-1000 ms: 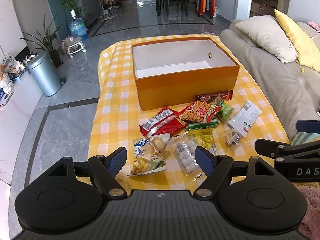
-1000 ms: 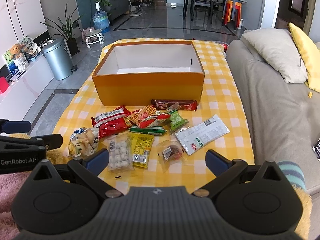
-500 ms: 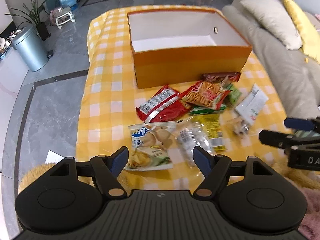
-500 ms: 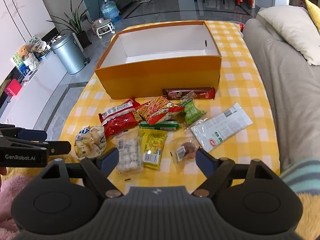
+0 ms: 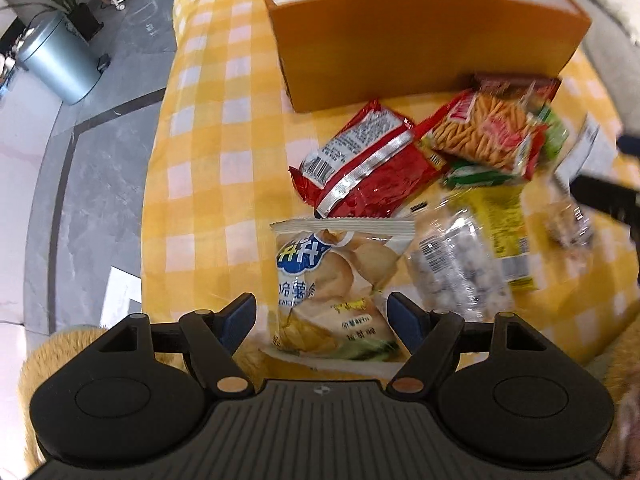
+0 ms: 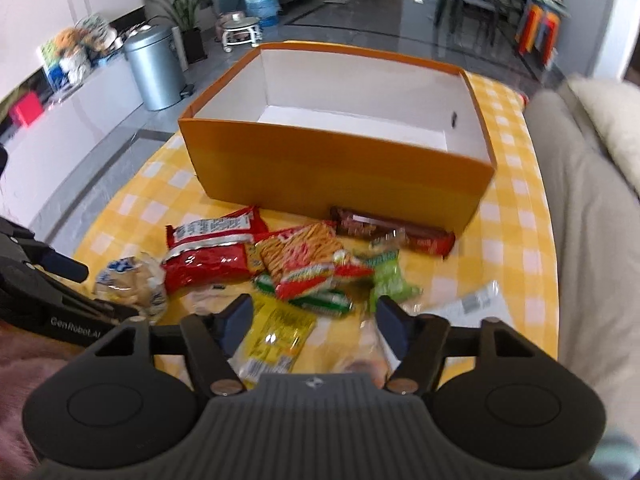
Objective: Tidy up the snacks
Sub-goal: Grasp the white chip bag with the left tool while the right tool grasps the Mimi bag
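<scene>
Several snack packets lie on a yellow checked tablecloth (image 5: 208, 168) in front of an empty orange box (image 5: 420, 36), also in the right wrist view (image 6: 332, 168). My left gripper (image 5: 322, 316) is open, its fingers on either side of a white chip bag (image 5: 332, 284). Beyond it lie a red packet (image 5: 364, 164) and a clear bag of white candies (image 5: 460, 276). My right gripper (image 6: 314, 320) is open and empty over a yellow packet (image 6: 276, 336) and a clear-wrapped snack (image 6: 368, 344). The red packet (image 6: 208, 252), noodle-snack bag (image 6: 308, 256) and brown bar (image 6: 392, 232) lie ahead.
A grey sofa (image 6: 592, 240) with pillows runs along the table's right side. A metal bin (image 6: 154, 68) stands on the floor to the left. The table's left edge drops to the tiled floor (image 5: 80, 200). The left gripper's body shows in the right wrist view (image 6: 40, 292).
Both grippers have moved down and forward toward the snacks. The left one now straddles the chip bag; the right one now hovers over the yellow packet. Both stay open.
</scene>
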Demonstrator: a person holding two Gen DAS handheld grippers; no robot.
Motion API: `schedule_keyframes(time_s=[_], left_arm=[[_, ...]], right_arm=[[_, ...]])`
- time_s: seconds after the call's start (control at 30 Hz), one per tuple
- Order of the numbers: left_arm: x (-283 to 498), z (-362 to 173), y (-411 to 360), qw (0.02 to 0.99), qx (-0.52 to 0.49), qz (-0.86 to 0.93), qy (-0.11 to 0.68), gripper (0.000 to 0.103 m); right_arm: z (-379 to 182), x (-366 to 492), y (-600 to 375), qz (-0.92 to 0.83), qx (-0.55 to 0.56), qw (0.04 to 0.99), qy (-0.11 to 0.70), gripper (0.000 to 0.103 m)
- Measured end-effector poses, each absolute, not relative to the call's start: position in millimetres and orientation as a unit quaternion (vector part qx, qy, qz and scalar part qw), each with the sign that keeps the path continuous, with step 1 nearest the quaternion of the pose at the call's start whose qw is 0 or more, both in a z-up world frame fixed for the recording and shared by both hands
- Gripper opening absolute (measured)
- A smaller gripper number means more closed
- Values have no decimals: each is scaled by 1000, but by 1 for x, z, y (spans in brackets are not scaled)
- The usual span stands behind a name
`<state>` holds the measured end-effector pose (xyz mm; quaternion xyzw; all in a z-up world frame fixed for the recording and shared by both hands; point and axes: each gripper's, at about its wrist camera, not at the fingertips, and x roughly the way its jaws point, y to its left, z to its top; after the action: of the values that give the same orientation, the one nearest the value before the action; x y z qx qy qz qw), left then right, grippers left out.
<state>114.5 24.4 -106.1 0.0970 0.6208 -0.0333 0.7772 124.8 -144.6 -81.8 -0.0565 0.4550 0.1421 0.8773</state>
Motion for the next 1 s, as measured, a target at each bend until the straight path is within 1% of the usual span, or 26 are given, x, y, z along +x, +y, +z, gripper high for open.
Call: schedule_keyframes(time_s=[0.1,0.2,0.3,0.33,0.37,0.43,0.47,0.5,0.6,0.67,0.77,0.8,0.87,0.93,1.0], left_arm=[[119,-113,21,772,106,-32,625,87],[125,-117,17,768,111,-34,630,86],[129,-119,13,765,118,-35,632,83],[131,-120,13,764,120,-35,633,80],[133,-121,13,763,119,-37,634,75],[136,-123,12,762,116,-36,636,68],[138,-123,12,761,115,-37,637,67],[138,-124,11,761,114,-37,638,64],[140,-124,9,758,113,-36,641,60],[141,-126,8,755,108,-37,645,55],[143,-127,6,753,110,-33,648,54],[143,-128,5,753,112,-32,648,53],[143,-127,3,753,114,-29,648,53],[142,-126,2,754,114,-26,646,52],[140,-124,2,756,113,-22,644,52]], right_arm=[[-89,136,-137,159,-98,878,441,69],[-97,147,-129,169,-135,878,427,80],[-105,157,-122,188,-158,873,422,81],[-108,160,-119,192,-168,870,423,81],[-110,163,-116,193,-174,868,422,81],[-116,168,-113,197,-183,864,425,81],[-119,170,-112,198,-183,864,426,81],[-122,173,-111,198,-184,863,428,80],[-130,179,-110,198,-181,859,436,75],[-136,183,-111,196,-173,858,443,74],[-140,185,-114,196,-153,859,448,72],[-141,185,-115,196,-148,858,450,68],[-144,185,-115,199,-139,858,452,68],[-146,184,-115,198,-134,860,452,60],[-146,183,-117,199,-127,861,450,55]])
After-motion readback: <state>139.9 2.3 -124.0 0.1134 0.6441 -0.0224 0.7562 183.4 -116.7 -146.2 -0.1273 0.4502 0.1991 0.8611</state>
